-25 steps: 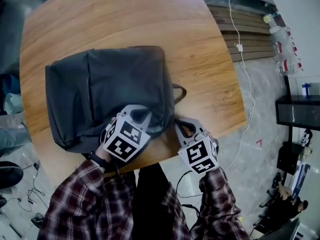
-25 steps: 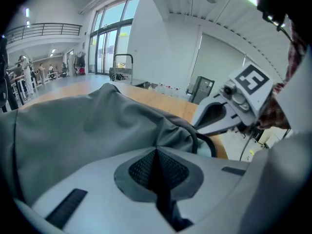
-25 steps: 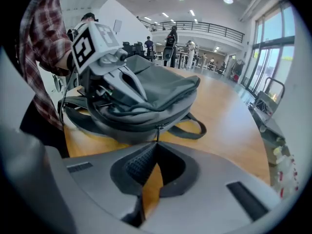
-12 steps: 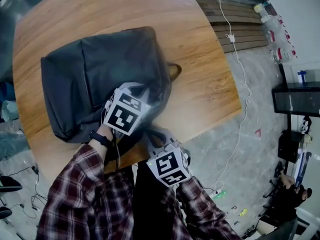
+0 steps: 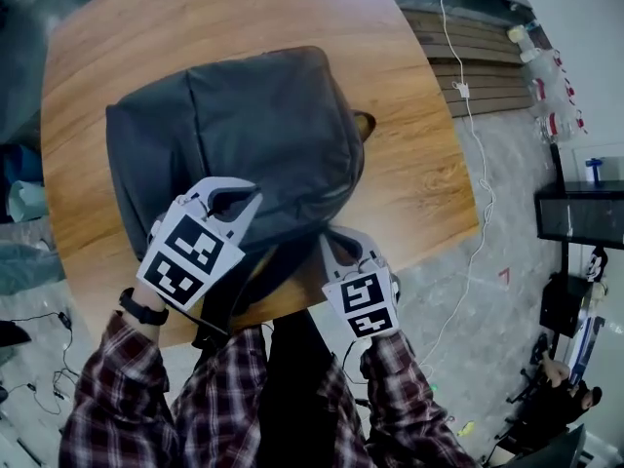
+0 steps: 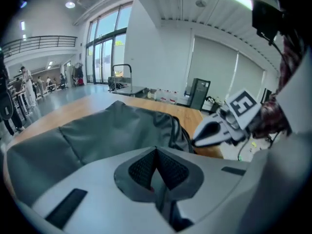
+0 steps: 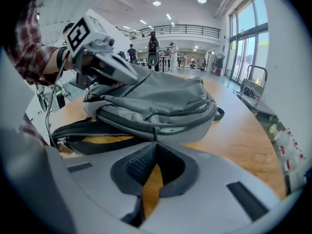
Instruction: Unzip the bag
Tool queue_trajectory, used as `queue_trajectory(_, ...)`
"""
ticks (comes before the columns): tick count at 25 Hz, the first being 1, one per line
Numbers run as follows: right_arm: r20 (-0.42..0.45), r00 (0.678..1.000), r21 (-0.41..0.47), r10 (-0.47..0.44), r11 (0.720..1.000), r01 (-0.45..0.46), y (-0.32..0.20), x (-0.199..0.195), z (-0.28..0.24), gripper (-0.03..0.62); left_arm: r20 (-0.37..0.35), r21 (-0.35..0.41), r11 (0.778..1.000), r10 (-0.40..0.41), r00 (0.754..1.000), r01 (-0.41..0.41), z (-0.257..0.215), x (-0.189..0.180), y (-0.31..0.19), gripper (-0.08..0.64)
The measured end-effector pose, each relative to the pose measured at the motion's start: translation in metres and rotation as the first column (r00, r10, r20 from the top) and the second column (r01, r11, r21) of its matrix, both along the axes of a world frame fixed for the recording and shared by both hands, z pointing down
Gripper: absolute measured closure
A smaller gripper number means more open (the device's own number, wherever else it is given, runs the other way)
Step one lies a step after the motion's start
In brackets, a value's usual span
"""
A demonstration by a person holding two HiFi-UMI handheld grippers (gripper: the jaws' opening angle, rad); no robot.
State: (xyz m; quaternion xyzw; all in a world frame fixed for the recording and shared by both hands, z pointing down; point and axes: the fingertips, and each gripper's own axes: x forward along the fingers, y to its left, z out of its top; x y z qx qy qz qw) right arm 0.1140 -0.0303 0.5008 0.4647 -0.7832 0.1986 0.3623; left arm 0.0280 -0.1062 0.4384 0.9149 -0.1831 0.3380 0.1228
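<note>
A dark grey backpack lies flat on the round wooden table. My left gripper hovers over the bag's near left part with its jaws shut and empty; the bag fills that gripper's view. Off the bag's near right corner, at the table edge, my right gripper is also shut on nothing. In the right gripper view a zipper pull hangs on the bag's side seam just ahead of the jaws, and the left gripper sits above the bag's left end.
Black shoulder straps trail from the bag over the table's near edge; the straps lie left of the right jaws. A carry loop sticks out at the bag's far right. A white cable runs along the floor right of the table.
The bag has turned and shifted right on the table. My left gripper has pulled back left toward the near edge; my right gripper has come up from below to the table edge.
</note>
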Motion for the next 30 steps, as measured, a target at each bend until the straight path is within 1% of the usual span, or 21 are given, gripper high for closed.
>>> queue_trajectory(2, -0.014, 1.000, 0.003, -0.002, 1.000, 0.002, -0.009, 0.009, 0.001, 0.583, 0.071, -0.021, 0.999, 0.049, 0.996, -0.048, 0.009, -0.020, 0.021, 0.551)
queue_trajectory(4, -0.034, 0.999, 0.006, -0.012, 1.000, 0.013, -0.019, 0.016, 0.002, 0.583, 0.147, -0.034, 0.995, 0.101, 0.984, -0.097, 0.023, -0.033, 0.043, 0.551)
queue_trajectory(5, -0.043, 0.999, 0.008, -0.016, 1.000, 0.017, -0.024, 0.019, 0.002, 0.582, 0.176, -0.029, 0.993, 0.114, 0.978, -0.110, 0.030, -0.038, 0.052, 0.551)
queue_trajectory(6, -0.049, 0.999, 0.009, -0.017, 1.000, 0.018, -0.029, 0.022, 0.002, 0.583, 0.187, -0.015, 0.994, 0.110, 0.976, -0.109, 0.035, -0.041, 0.057, 0.551)
queue_trajectory(8, -0.055, 0.998, 0.008, -0.014, 1.000, 0.014, -0.036, 0.025, 0.004, 0.583, 0.162, 0.021, 0.997, 0.070, 0.984, -0.074, 0.041, -0.042, 0.059, 0.551)
queue_trajectory(10, -0.055, 0.998, 0.002, -0.006, 1.000, 0.006, -0.038, 0.023, 0.005, 0.583, 0.140, 0.031, 0.999, 0.038, 0.989, -0.043, 0.048, -0.041, 0.055, 0.552)
queue_trajectory(15, -0.019, 0.998, -0.029, 0.059, 0.998, -0.059, -0.023, 0.010, 0.009, 0.582, 0.133, 0.054, 0.999, -0.002, 0.991, -0.006, 0.059, -0.039, 0.051, 0.551)
queue_trajectory(17, 0.008, 0.997, -0.036, 0.082, 0.996, -0.082, -0.016, 0.001, 0.008, 0.581, 0.109, 0.038, 0.999, -0.041, 0.993, 0.037, 0.061, -0.039, 0.049, 0.551)
queue_trajectory(19, 0.027, 0.996, -0.042, 0.082, 0.996, -0.081, -0.010, -0.014, 0.006, 0.581, 0.093, 0.017, 0.997, -0.076, 0.993, 0.074, 0.063, -0.039, 0.047, 0.551)
queue_trajectory(22, 0.045, 0.997, -0.057, 0.059, 0.997, -0.056, -0.004, -0.040, 0.006, 0.581, 0.091, 0.024, 0.995, -0.097, 0.991, 0.095, 0.063, -0.038, 0.045, 0.551)
queue_trajectory(26, 0.055, 0.998, -0.075, 0.004, 0.997, 0.000, 0.004, -0.073, 0.008, 0.581, 0.073, 0.017, 0.994, -0.107, 0.992, 0.106, 0.062, -0.035, 0.044, 0.551)
queue_trajectory(30, 0.033, 0.995, -0.093, -0.090, 0.991, 0.093, 0.010, -0.100, 0.009, 0.580, 0.054, 0.017, 0.993, -0.114, 0.992, 0.114, 0.061, -0.034, 0.043, 0.551)
